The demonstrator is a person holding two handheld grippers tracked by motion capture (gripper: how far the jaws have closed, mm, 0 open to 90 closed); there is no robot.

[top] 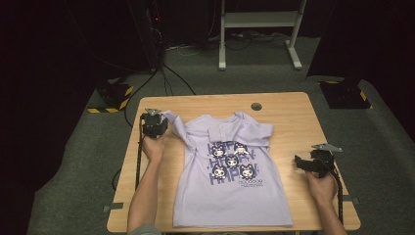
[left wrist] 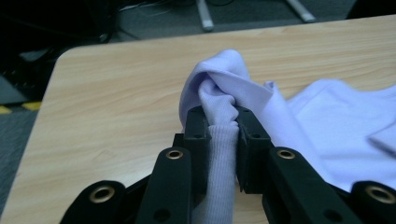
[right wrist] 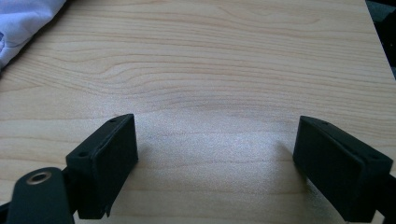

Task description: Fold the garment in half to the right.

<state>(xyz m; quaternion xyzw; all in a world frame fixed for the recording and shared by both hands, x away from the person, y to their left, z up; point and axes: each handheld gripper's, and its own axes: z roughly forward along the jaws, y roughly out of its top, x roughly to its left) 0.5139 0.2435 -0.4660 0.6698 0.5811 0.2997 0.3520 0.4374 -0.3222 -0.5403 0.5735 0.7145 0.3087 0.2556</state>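
Note:
A lilac T-shirt (top: 230,181) with a cartoon print lies face up on the wooden table (top: 288,105), its right sleeve folded in over the chest. My left gripper (top: 159,126) is at the table's left side, shut on the shirt's left sleeve (left wrist: 219,93), which bunches up between the pads and is lifted off the wood. My right gripper (top: 301,162) stands open just above bare wood at the table's right edge, its pads (right wrist: 109,158) wide apart with nothing between them. A corner of the shirt (right wrist: 23,18) lies far to its upper left.
A round cable hole (top: 256,106) sits near the table's back edge. Beyond the table are a white stand frame (top: 259,29), cables on grey carpet, and black bases with yellow-striped tape (top: 115,95). Bare wood surrounds the shirt on both sides.

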